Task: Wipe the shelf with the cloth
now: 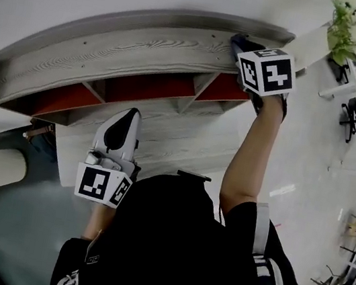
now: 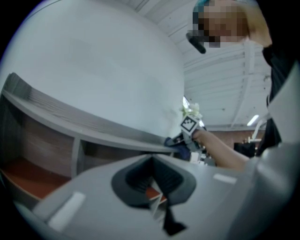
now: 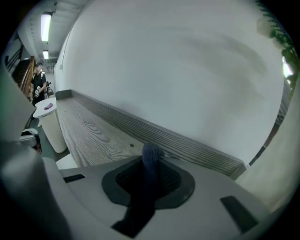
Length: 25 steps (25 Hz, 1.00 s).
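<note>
Blue cloth (image 3: 151, 153), likely soft and limp, is being pinched at a fold by the right gripper (image 3: 149, 176) over the shelf (image 3: 93, 136); left gripper (image 2: 157, 187) closed, empty.

No text, number or brand reads in any of my views. I see only black-and-white square code markers, on the white plastic cube (image 1: 267, 70) of the right gripper (image 1: 240, 42) and on the second white cube (image 1: 102, 186) of the left gripper (image 1: 130, 114).
</note>
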### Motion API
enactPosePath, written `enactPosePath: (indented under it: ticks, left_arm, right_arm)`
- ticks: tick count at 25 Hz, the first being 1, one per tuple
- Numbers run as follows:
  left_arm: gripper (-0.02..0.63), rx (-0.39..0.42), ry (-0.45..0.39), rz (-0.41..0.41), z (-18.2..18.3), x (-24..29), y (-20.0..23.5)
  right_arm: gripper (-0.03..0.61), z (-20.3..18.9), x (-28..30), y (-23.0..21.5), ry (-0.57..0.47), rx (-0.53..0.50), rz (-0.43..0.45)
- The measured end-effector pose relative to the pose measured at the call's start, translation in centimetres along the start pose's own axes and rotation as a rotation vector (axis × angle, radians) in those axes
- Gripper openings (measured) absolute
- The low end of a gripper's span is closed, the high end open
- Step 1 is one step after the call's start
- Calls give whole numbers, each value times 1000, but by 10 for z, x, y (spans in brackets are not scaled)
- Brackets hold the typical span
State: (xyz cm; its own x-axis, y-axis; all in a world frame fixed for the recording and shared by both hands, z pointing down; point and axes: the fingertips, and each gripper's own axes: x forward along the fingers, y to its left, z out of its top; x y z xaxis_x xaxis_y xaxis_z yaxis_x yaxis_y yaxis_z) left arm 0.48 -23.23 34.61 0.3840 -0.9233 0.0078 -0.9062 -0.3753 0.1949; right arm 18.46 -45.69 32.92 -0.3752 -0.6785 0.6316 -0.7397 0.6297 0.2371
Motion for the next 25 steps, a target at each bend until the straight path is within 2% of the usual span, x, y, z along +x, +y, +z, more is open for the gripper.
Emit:
enactPosePath:
  ticks: [8,15,21,25]
  left_arm:
    - [5,19,-5,53,3,1,-4]
    - [5,27,-11,105,3,-3,-3]
    - [5,-8,-17,92,-2,-15,14]
    - [5,2,-26,85,4,-31,35]
  right_arm:
    - [48,16,11,22,-7,-34,119]
    - [46,25,17,30,-3,-55,182]
    - [46,29,23,40,18,-46,168]
    - [46,36,27,42,37,-14,118]
